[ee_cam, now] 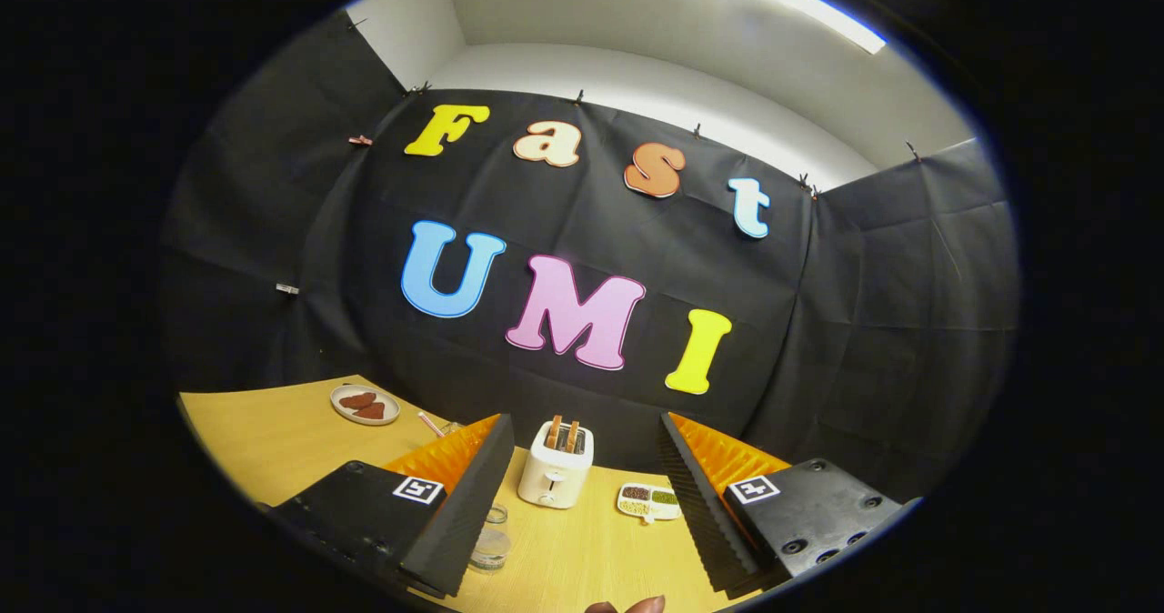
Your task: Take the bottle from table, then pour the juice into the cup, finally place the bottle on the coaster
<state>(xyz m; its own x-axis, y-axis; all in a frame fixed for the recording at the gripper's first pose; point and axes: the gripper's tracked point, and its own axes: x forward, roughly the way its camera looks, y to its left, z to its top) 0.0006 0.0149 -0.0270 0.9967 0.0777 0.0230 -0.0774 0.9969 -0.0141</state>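
Note:
My gripper (582, 495) is held above the wooden table (273, 440), tilted, with its two fingers wide apart and nothing between them. A clear glass cup (491, 540) stands on the table just beside the left finger, partly hidden behind it. Low between the fingers, close to me, a dark reddish rounded tip (627, 606) peeks up; I cannot tell what it is.
A white toaster (556, 467) with two slices in it stands ahead between the fingers. To its right lies a small white divided dish (649, 500) of grains. A plate (365, 405) with brown pieces sits far left. A thin stick (431, 425) lies beyond the left finger.

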